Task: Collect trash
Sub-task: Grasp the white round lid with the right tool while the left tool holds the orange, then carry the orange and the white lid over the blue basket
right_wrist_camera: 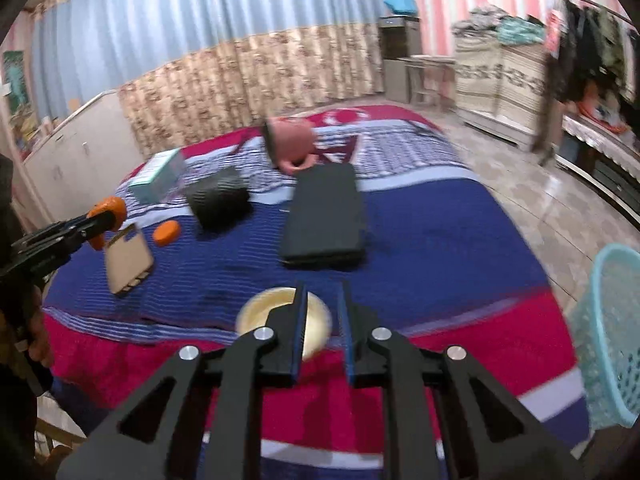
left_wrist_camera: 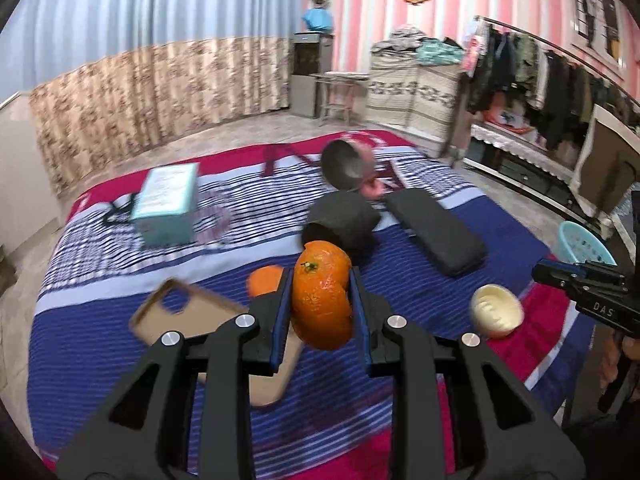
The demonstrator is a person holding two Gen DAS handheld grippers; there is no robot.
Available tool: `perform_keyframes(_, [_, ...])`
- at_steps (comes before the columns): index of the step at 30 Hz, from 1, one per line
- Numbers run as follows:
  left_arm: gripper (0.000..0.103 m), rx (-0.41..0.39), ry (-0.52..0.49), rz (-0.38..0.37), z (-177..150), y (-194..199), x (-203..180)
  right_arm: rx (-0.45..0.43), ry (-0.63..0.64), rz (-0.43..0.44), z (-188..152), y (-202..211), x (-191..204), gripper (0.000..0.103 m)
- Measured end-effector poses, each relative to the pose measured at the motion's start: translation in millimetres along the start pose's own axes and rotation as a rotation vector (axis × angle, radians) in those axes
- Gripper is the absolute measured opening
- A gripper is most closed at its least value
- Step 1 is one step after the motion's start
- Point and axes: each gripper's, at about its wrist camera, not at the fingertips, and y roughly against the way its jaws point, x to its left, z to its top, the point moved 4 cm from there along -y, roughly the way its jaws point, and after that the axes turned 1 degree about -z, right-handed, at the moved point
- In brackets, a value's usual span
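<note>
Two wrist cameras look steeply down along their gripper fingers across the striped bedspread (left_wrist_camera: 120, 340) toward the curtained wall (right_wrist_camera: 160, 40), sharing the bed.

The middle of the blanket (right_wrist_camera: 440, 248) lies bare between the flat black case (right_wrist_camera: 324, 216) and the near red edge. The far half is crowded: a black roll (right_wrist_camera: 218, 198), a teal box (right_wrist_camera: 160, 178) and a tipped pot (right_wrist_camera: 290, 142). A phone case (right_wrist_camera: 128, 260) and an orange piece (right_wrist_camera: 166, 233) occupy the left. A teal basket (right_wrist_camera: 612, 332) stands off the right edge.
</note>
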Motion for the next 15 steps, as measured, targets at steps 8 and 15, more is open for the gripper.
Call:
perform_keyframes(8, [0.026,0.032,-0.008,-0.037,-3.4,-14.2,-24.0,-0.026,-0.078,-0.069,-8.0,9.0,-40.2,0.068])
perform_keyframes(15, [0.026,0.048,-0.002,0.022,-13.6,-11.3,-3.5,-0.006,0.004,-0.008,-13.3,-13.6,-3.4,0.079])
